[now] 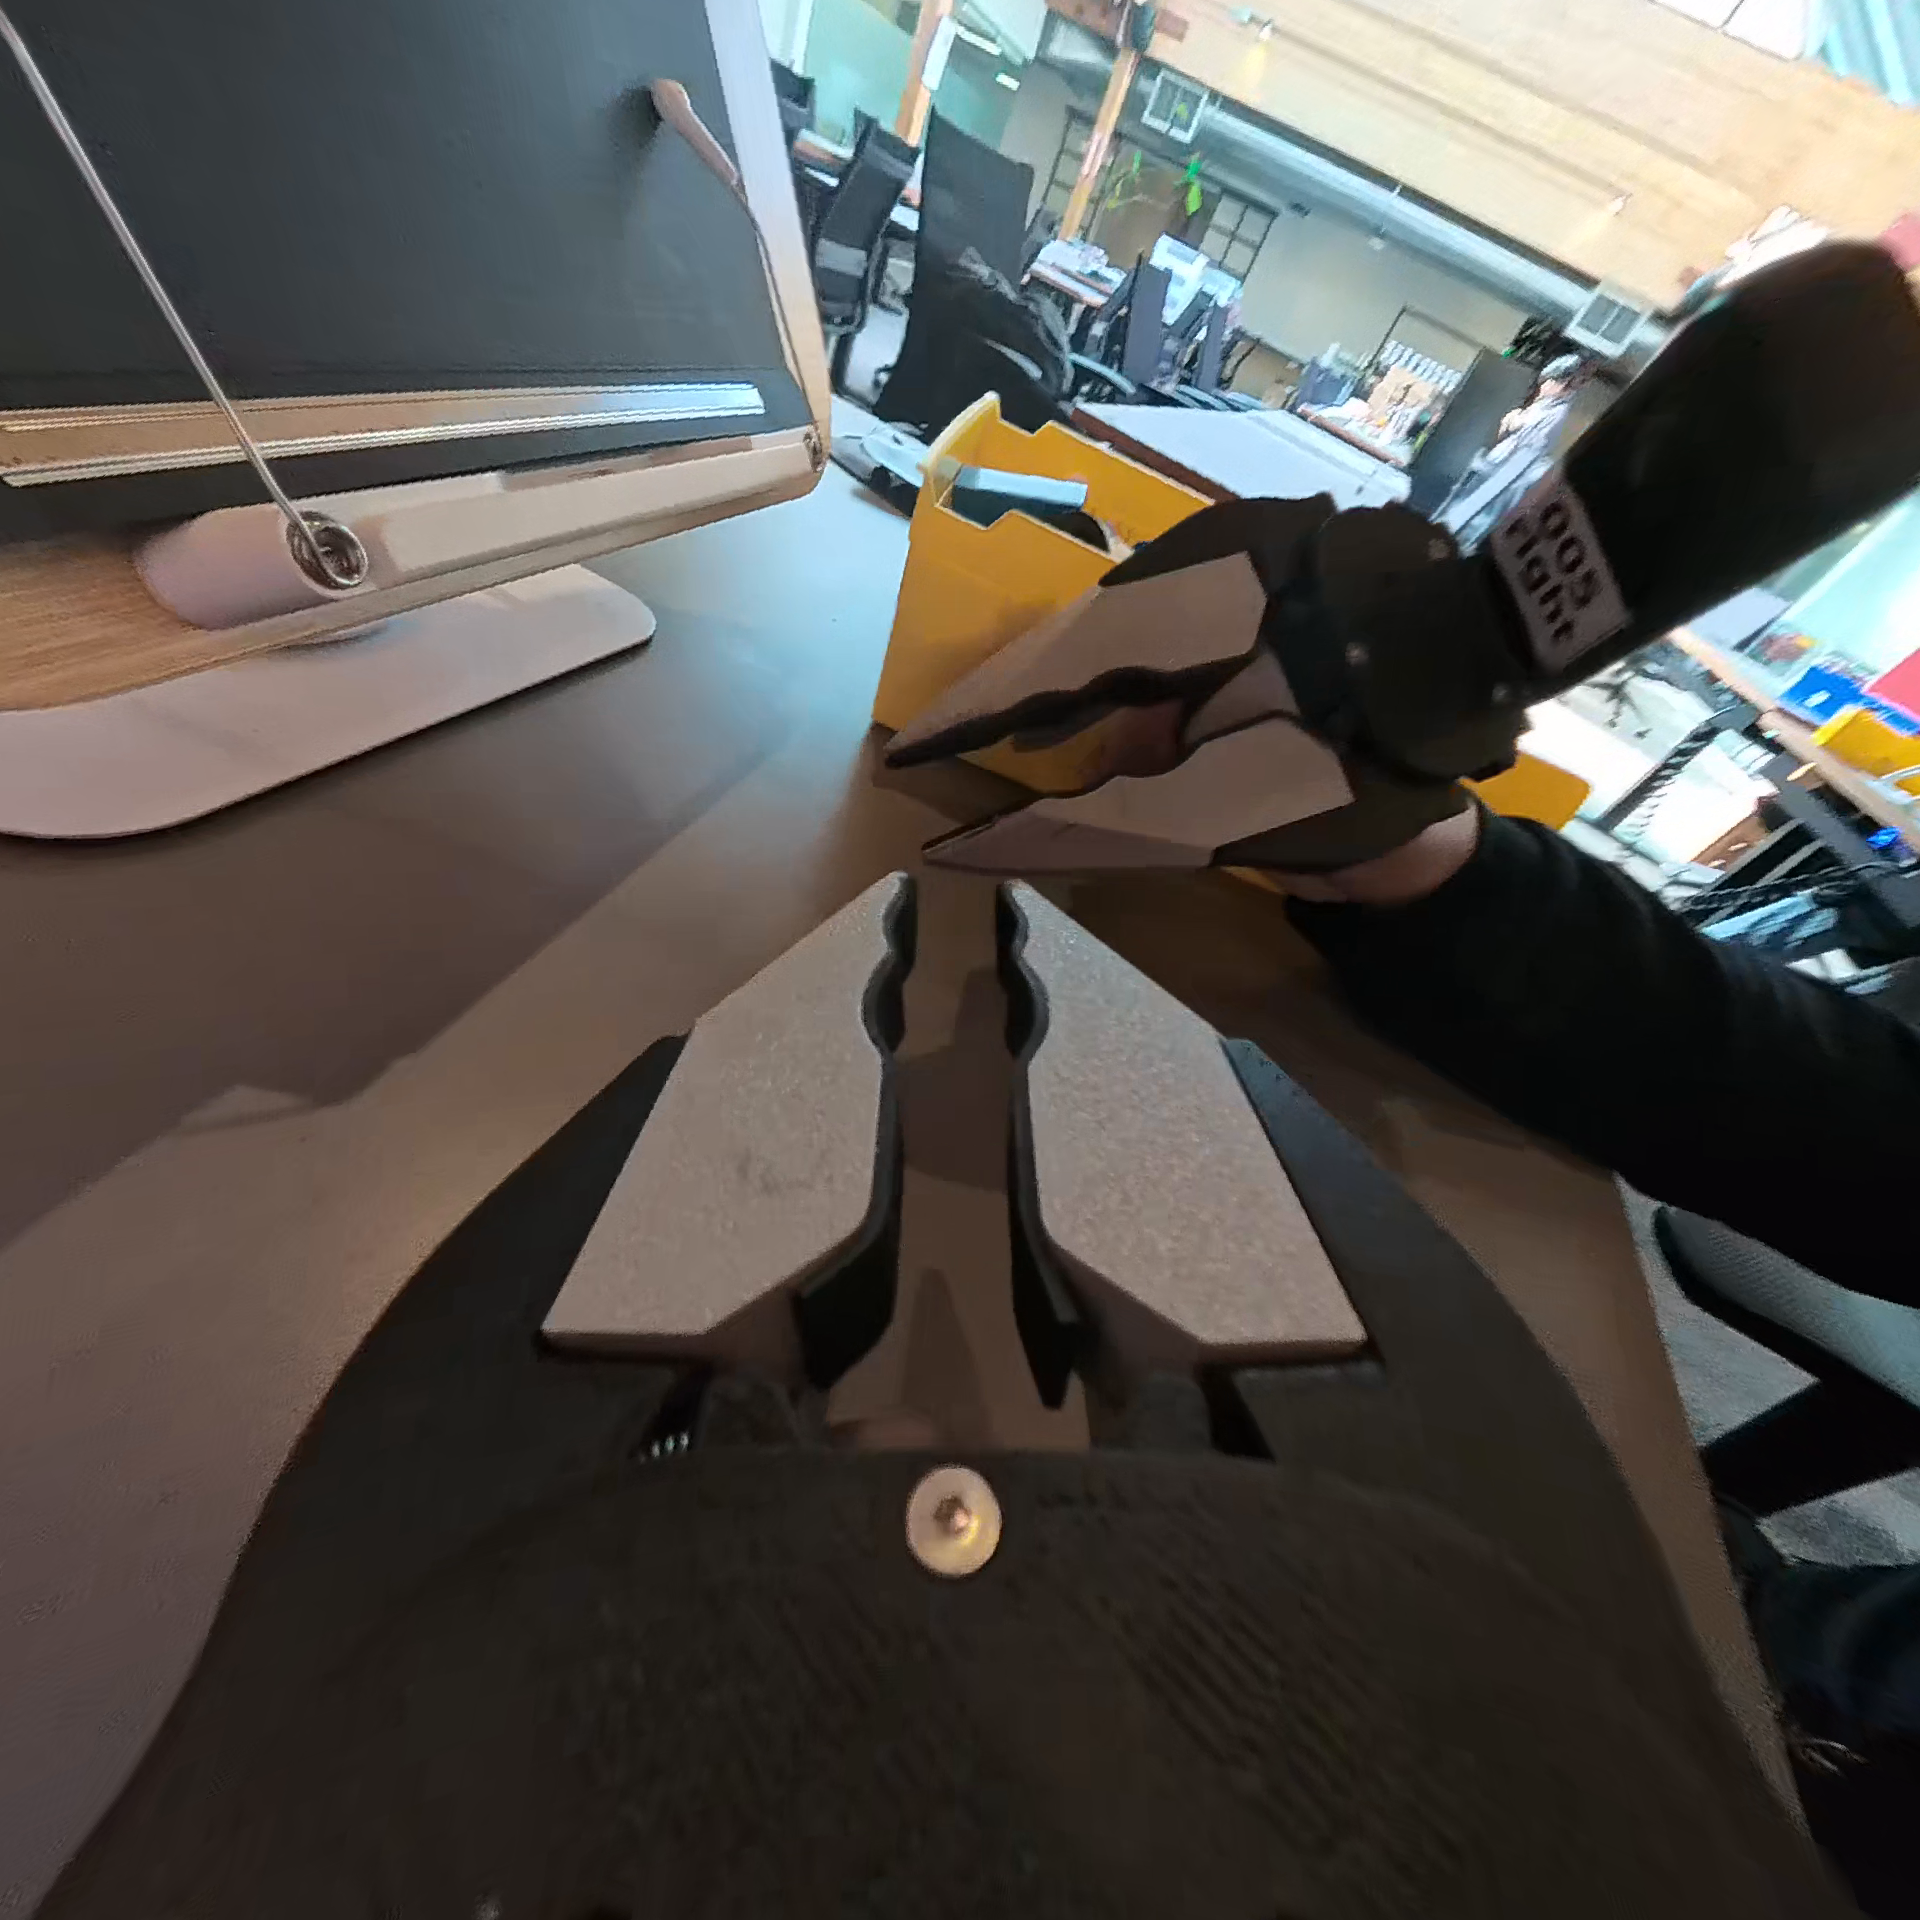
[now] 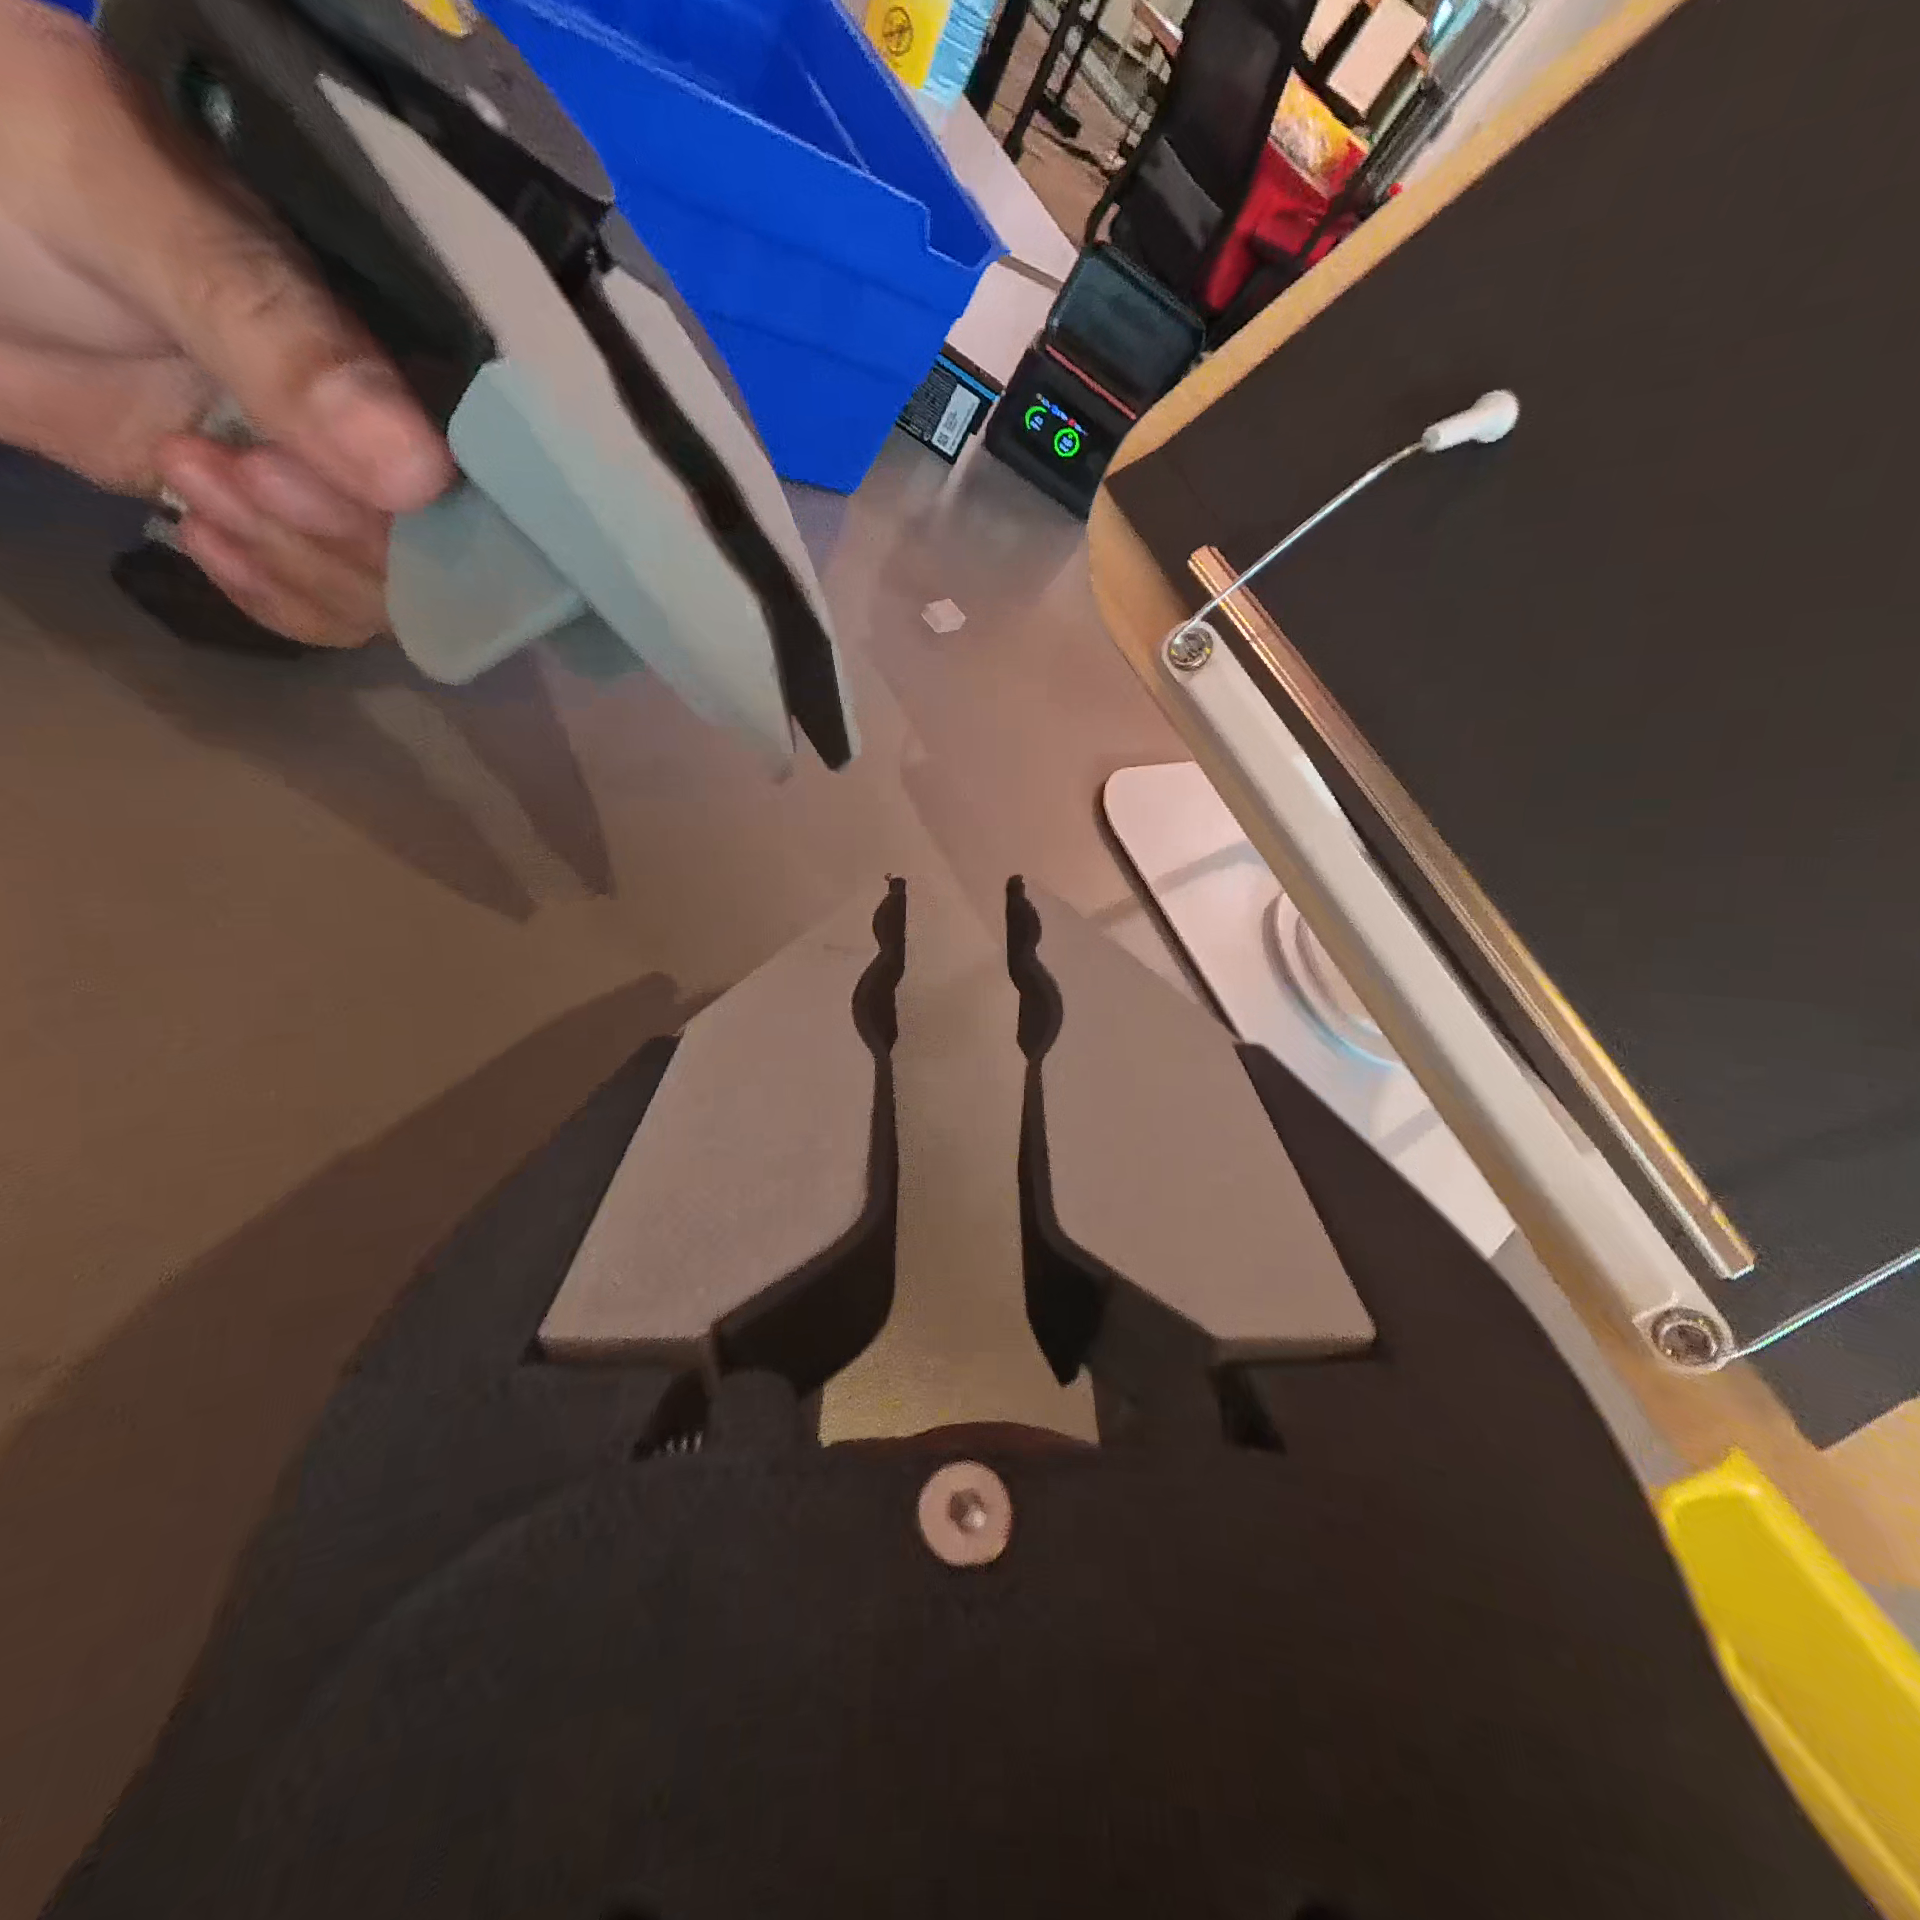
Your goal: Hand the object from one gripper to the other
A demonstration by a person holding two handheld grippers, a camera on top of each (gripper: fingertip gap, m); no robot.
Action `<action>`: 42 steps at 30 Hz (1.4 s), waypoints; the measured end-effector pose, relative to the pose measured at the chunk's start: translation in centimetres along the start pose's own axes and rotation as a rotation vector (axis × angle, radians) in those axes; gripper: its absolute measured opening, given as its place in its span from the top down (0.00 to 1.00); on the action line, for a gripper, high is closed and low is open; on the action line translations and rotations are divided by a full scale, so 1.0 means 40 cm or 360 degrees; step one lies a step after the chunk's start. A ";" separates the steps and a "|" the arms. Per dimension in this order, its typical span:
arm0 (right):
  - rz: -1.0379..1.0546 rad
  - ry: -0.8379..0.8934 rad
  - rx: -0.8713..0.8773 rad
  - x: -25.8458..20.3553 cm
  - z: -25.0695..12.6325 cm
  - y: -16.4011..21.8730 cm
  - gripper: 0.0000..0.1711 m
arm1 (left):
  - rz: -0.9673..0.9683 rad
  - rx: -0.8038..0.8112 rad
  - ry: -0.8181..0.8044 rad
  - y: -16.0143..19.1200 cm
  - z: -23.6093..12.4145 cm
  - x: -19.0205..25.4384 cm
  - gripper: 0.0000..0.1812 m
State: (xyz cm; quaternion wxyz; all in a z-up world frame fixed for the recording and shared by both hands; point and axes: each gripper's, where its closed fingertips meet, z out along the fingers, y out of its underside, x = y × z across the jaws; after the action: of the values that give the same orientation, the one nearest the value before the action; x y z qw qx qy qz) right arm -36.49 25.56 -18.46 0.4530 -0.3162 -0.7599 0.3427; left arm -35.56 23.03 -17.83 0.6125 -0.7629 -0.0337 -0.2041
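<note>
Both tools hang close together over the brown worktop (image 1: 623, 831), tips nearly meeting. The left hand-held gripper (image 1: 954, 894) is spread, nothing between its fingers. The right hand-held gripper (image 2: 954, 894) is likewise spread and empty. The object may lie in the yellow bin (image 1: 966, 613); I cannot tell.

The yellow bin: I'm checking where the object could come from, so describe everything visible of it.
The yellow bin looks like glossy plastic, open-topped with a stepped cut in its rim. It stands upright on the dark table, right of the book stand's white base. Dark items show inside. The right gripper hangs in front, hiding its lower right part.
</note>
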 end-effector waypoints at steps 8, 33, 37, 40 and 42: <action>0.0311 0.0093 -0.0047 0.047 -0.018 0.004 0.78 | 0.0369 -0.0065 -0.0172 0.009 0.025 0.008 0.85; -0.0762 -0.0343 -0.2495 0.019 -0.320 0.371 0.78 | 0.0813 -0.0206 -0.0415 0.033 0.033 -0.010 0.86; -0.0773 -0.0403 -0.2577 0.028 -0.315 0.389 0.89 | 0.0775 -0.0193 -0.0419 0.029 0.031 -0.016 0.86; -0.0688 -0.0388 -0.2421 0.022 -0.290 0.351 0.89 | 0.0781 -0.0200 -0.0426 0.030 0.031 -0.016 0.87; -0.0562 -0.0342 -0.2190 0.025 -0.274 0.280 0.89 | 0.0786 -0.0210 -0.0441 0.032 0.031 -0.020 0.87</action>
State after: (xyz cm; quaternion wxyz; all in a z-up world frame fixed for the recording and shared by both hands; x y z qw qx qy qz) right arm -25.08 35.26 -23.13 0.1222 -0.3669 -0.8839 -0.2632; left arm -35.59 24.06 -19.49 0.5822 -0.8068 0.0832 0.0557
